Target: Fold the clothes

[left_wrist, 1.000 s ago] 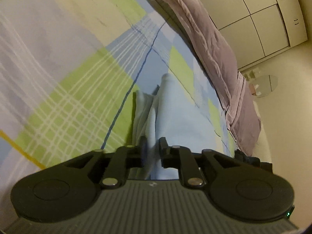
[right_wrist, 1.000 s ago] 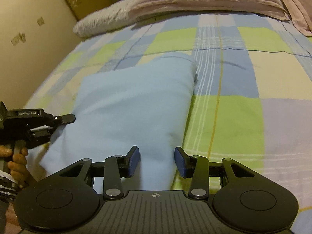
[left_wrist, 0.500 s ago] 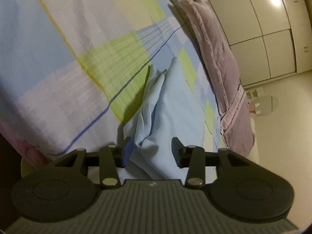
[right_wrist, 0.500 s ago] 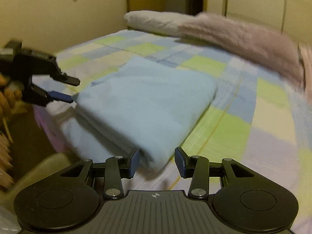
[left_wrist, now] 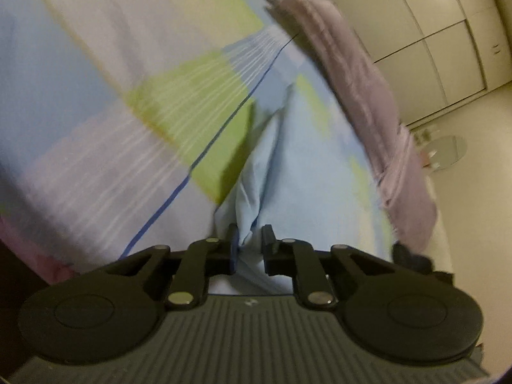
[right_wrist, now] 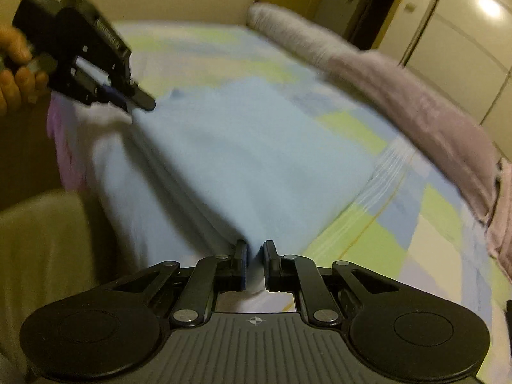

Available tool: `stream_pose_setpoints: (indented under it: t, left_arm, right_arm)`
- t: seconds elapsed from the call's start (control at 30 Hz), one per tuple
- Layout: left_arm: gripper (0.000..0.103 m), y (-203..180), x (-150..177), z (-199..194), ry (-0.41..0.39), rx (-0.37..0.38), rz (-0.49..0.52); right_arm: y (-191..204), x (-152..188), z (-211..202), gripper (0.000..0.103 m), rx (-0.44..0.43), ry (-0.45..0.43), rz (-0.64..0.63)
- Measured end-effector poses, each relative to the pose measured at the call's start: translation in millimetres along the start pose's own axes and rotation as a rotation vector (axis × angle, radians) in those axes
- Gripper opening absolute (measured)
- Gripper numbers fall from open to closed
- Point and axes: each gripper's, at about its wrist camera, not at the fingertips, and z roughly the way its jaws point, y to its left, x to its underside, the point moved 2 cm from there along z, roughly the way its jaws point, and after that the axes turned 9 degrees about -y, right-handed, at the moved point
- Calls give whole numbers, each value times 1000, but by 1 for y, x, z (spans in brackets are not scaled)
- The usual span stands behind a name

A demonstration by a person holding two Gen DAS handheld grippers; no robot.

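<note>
Both tongs pinch the near corners of a folded pale-blue cloth garment on the bed.

At left, the left tongs (left_wrist: pixel 250 240), held in a person's hand (right_wrist: pixel 14 67), have just been closing and now grip a bunched corner of the folded pale-blue cloth garment (right_wrist: pixel 249 160) at the bed's edge, with the fabric squeezed between the narrow jaws. The garment lies on the checked bedsheet of blue, green and lilac squares (left_wrist: pixel 105 102), spread flat between the two tongs. At right, the right tongs (right_wrist: pixel 255 251) have also just been closing, their jaws nearly together on the garment's other near corner. Farther right, a rumpled mauve quilt (right_wrist: pixel 425 105) lies along the bed's far side, before pale wardrobe doors (right_wrist: pixel 460 48).
</note>
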Motion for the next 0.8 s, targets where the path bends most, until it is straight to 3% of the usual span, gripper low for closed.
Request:
stream_pose_setpoints:
  t: [0.1, 0.17, 0.2, 0.27, 0.37, 0.5, 0.63, 0.67, 0.73, 0.77, 0.8]
  left_arm:
    - [17, -5, -6, -3, 17, -17, 19]
    - [17, -15, -17, -11, 19, -42, 65]
    - [17, -22, -24, -17, 8, -59, 103]
    - [18, -36, -39, -28, -25, -79, 180]
    - [21, -50, -64, -18, -53, -47, 223]
    - [37, -69, -95, 39, -15, -19, 227]
    - [39, -80, -110, 102, 41, -22, 216]
    - [35, -80, -110, 110, 42, -13, 215]
    - [13, -81, -110, 123, 40, 9, 214]
    - [3, -81, -108, 123, 26, 5, 239]
    - [3, -80, -106, 123, 12, 0, 266]
  right_arm:
    - [-19, -1, -3, 17, -43, 25, 103]
    - [-34, -3, -7, 53, -74, 41, 182]
    - [-41, -4, -9, 57, -89, 49, 222]
    - [-72, -6, -20, 57, -84, 20, 380]
    - [-127, -5, -21, 57, 0, -7, 641]
    - [-183, 2, 22, 57, 40, -9, 950]
    - [-211, 5, 71, 57, 27, -13, 1123]
    - [-215, 5, 80, 57, 21, -20, 1155]
    - [-219, 6, 91, 57, 8, -32, 1206]
    - [-221, 7, 97, 44, 1, -39, 1224]
    - [-222, 7, 101, 33, -3, -40, 1228]
